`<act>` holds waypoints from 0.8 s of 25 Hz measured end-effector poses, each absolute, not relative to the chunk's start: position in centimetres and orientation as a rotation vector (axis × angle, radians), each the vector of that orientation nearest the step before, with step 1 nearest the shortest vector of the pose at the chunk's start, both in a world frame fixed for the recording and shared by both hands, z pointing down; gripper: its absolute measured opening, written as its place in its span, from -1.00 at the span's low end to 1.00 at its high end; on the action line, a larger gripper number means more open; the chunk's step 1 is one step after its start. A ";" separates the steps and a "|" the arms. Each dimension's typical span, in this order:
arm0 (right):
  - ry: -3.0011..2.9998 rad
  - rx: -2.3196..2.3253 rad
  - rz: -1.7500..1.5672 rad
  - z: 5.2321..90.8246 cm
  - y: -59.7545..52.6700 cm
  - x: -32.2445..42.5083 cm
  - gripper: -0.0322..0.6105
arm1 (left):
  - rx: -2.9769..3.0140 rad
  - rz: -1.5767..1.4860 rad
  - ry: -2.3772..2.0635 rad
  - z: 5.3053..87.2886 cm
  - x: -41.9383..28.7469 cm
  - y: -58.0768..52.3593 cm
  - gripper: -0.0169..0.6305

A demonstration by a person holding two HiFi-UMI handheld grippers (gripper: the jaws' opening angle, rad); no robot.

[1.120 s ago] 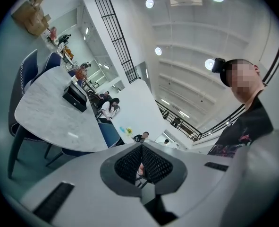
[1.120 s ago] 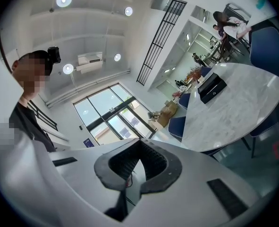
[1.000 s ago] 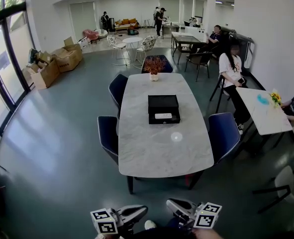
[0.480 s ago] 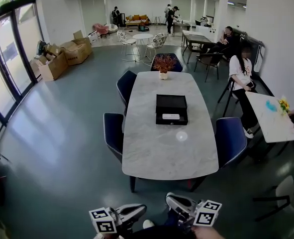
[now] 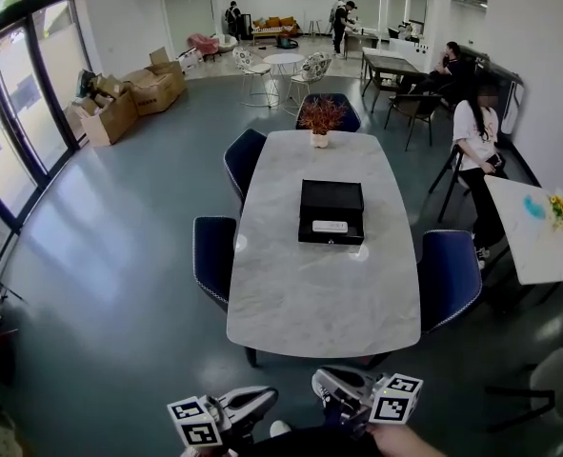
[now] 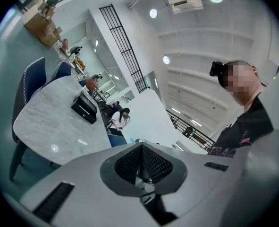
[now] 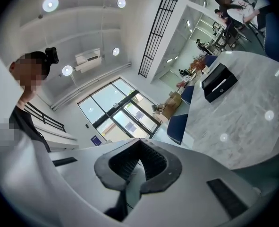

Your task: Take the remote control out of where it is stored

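Head view
- Table [image 5: 310, 293]: white marble, long, with rounded ends.
- Black box [image 5: 331, 201]: sits in the middle of the table, halfway between the two long edges and a bit closer to the far end.
- Remote control [image 5: 330, 226]: small and white, at the near side of the black box. I cannot tell if it lies on the box or inside it.
- Plant [image 5: 320, 120]: red, in a small pot at the far end of the table.
- Chairs [image 5: 449, 272]: dark blue, pushed up to the long edges.
- Left gripper [image 5: 252, 403]: low in the view, over the floor [image 5: 119, 255], well apart from the near end of the table.
- Right gripper [image 5: 336, 386]: just beside the left one, also away from the table.
- Marker cubes [image 5: 395, 399]: black and white squares, no words on them.

Left gripper view
- Pads [image 6: 130, 164]: pressed together, nothing between them.
- Black box: far off on the table.
- Person [image 6: 245, 122]: in a dark top, right behind the gripper.

Right gripper view
- Pads [image 7: 125, 162]: pressed together, nothing between them.
- Black box: far off, toward the far end of the table.
- Sign [image 7: 96, 139]: small and blue on the wall, too small to read.
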State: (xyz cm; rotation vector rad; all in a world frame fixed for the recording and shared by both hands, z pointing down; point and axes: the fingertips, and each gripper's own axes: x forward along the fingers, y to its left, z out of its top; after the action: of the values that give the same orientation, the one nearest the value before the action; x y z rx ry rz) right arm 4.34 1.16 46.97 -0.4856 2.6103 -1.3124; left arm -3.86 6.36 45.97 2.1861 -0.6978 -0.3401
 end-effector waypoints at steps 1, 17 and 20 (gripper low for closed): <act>2.614 -0.474 -1.318 47.0 0.2 4.4 -0.88 | 2.191 -0.339 -0.712 45.7 -3.8 5.6 -0.92; 2.658 -0.339 -1.360 47.4 -13.6 7.1 -0.88 | 2.135 -0.414 -0.874 45.1 -0.9 -5.3 -0.92; 2.692 -0.367 -1.330 47.7 -16.0 7.9 -0.88 | 2.118 -0.429 -0.902 45.2 -0.6 -6.2 -0.92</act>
State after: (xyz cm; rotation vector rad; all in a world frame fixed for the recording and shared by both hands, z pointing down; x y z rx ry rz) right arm 7.88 -16.01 47.72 -0.3675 2.6923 -1.3303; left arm -0.59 -6.22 45.23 2.1183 -0.9024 -0.4287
